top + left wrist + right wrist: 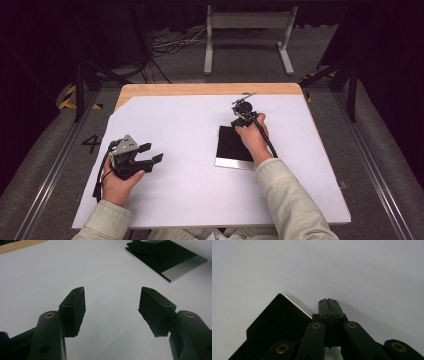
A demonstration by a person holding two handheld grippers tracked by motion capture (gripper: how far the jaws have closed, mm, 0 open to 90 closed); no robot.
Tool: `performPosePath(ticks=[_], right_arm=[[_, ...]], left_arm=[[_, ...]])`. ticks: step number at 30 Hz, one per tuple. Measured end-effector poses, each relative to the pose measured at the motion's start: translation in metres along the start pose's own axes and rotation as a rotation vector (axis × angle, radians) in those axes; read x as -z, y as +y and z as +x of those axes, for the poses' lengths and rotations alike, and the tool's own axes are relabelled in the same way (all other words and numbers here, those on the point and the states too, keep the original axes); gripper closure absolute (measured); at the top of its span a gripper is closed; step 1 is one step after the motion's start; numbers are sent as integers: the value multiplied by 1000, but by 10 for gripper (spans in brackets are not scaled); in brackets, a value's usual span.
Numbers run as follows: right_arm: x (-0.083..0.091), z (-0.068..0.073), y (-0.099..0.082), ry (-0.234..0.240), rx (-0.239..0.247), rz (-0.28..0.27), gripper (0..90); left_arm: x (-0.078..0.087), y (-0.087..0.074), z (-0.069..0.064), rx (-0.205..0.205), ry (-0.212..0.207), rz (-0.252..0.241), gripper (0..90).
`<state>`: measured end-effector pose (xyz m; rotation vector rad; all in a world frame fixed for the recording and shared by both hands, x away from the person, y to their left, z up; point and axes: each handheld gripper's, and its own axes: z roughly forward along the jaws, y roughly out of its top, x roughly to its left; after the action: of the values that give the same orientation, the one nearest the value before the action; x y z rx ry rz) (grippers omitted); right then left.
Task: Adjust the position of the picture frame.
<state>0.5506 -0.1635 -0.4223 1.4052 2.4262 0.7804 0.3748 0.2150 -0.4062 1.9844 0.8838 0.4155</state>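
Note:
A flat black panel (231, 145) with a silvery strip along its near edge lies on the white sheet (190, 125), right of the middle. My right gripper (241, 120) points down at the sheet just beyond the panel's far right corner, held in the person's right hand. In the right gripper view its jaws are shut (327, 302) with nothing between them, and the panel's corner (277, 325) lies just to their left. My left gripper (152, 152) rests at the left of the sheet, open and empty (112, 310), aimed toward the panel (162, 255).
The white sheet covers most of a wooden table (200, 89); a bare wood strip shows along its far edge. A white metal stand (247, 30) and cables (170, 45) sit on the floor beyond the table.

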Motion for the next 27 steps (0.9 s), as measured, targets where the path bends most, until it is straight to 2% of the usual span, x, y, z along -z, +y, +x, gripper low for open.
performPosePath(ticks=[4,9,11,18,21,22,23,27], right_arm=[[0,4,2,8,28,14,900],[0,11,0,74,39,41,900],[0,18,0,83,72,55,900],[4,52,-7,167,214,134,900],[7,65,-13,206,262,157,900],[7,65,-13,206,262,157,900],[11,75,-20,236,299,171,900],[18,86,-33,285,345,179,900]], left_arm=[[-1,0,-1,-2,-2,3,387],[-2,1,-2,-4,-6,9,386],[-2,1,-2,-4,-3,11,386],[-4,2,-3,-10,-5,12,385],[-3,2,-5,-3,-9,14,384],[-3,2,-5,-3,-9,14,384],[-3,2,-5,-2,-9,13,384],[-4,1,-4,-3,-9,16,384]])
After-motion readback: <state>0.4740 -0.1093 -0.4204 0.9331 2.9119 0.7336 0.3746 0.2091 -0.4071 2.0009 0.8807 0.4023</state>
